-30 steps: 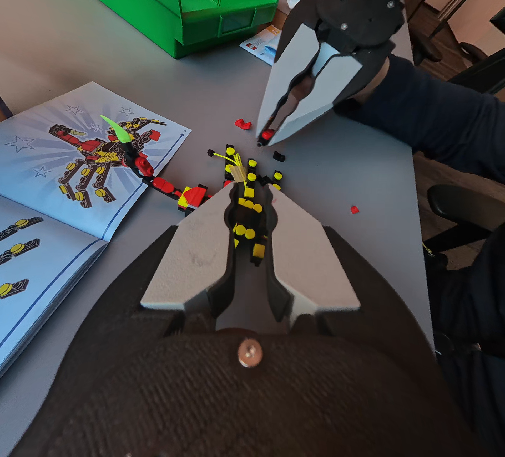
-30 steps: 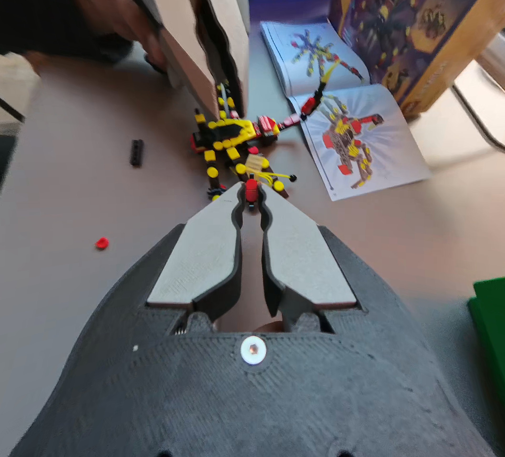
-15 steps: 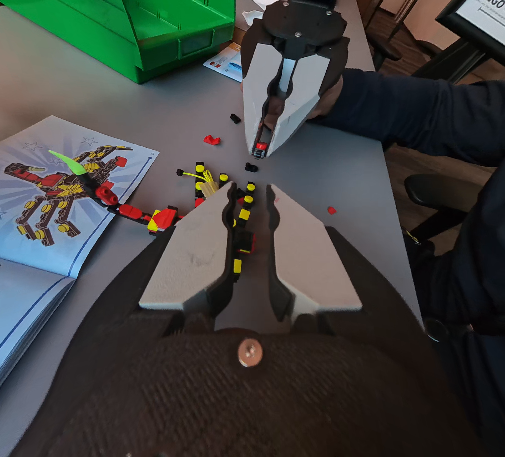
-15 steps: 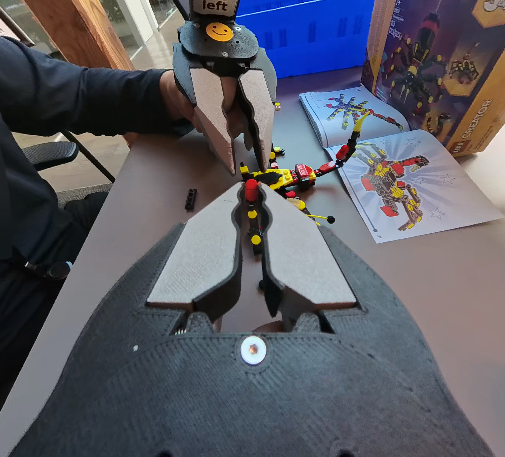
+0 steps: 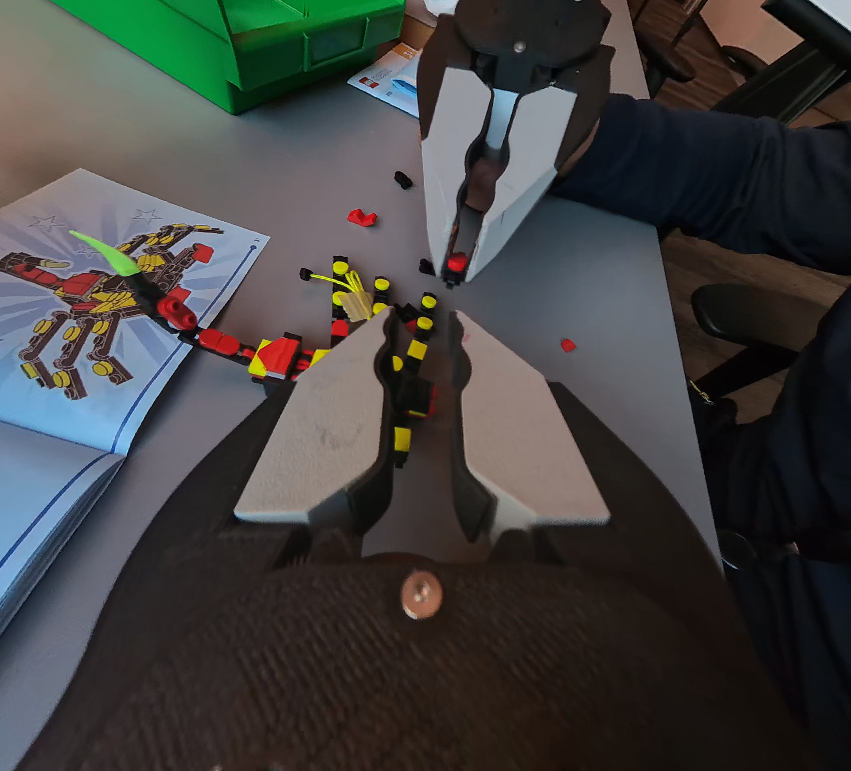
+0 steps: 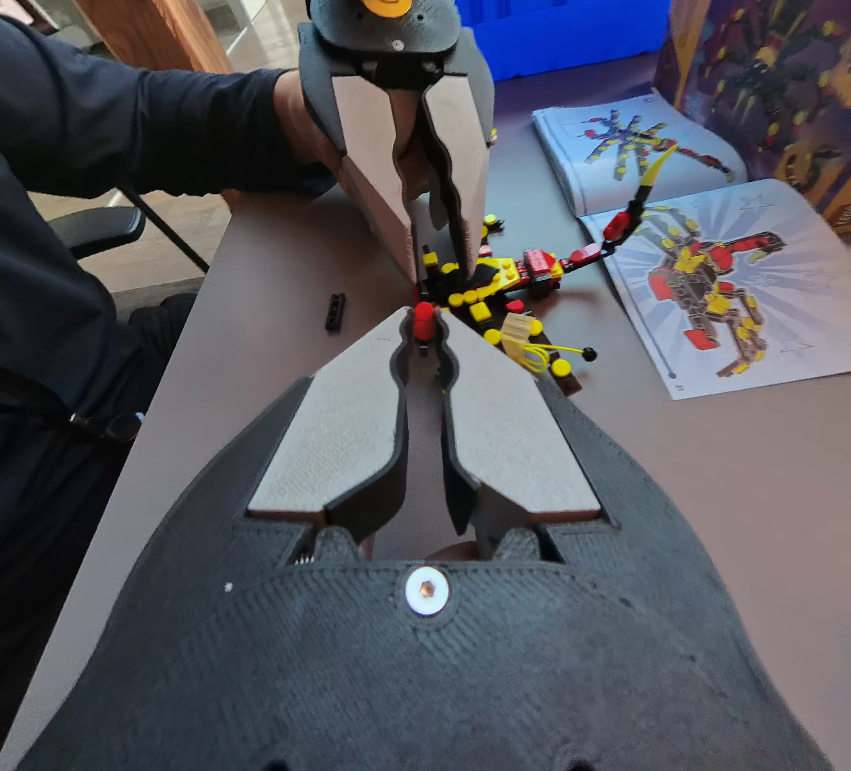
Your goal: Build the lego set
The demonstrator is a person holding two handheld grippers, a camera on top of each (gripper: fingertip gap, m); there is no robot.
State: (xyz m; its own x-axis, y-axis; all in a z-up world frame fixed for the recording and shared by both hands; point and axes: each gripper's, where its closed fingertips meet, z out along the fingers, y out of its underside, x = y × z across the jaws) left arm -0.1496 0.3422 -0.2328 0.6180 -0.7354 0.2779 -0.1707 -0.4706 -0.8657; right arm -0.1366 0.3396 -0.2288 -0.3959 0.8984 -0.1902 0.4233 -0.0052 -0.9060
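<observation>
While the left gripper, part-open, straddles the scorpion model on the worktop, the right gripper, pinching a red piece, should line up squarely, then press down gently.

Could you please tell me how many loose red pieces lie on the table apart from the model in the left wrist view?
2: a red angled piece between the green bin and the model, and a small red piece right of the left hand-held gripper. Others may be hidden.

grey table, scorpion model, booklet
</observation>
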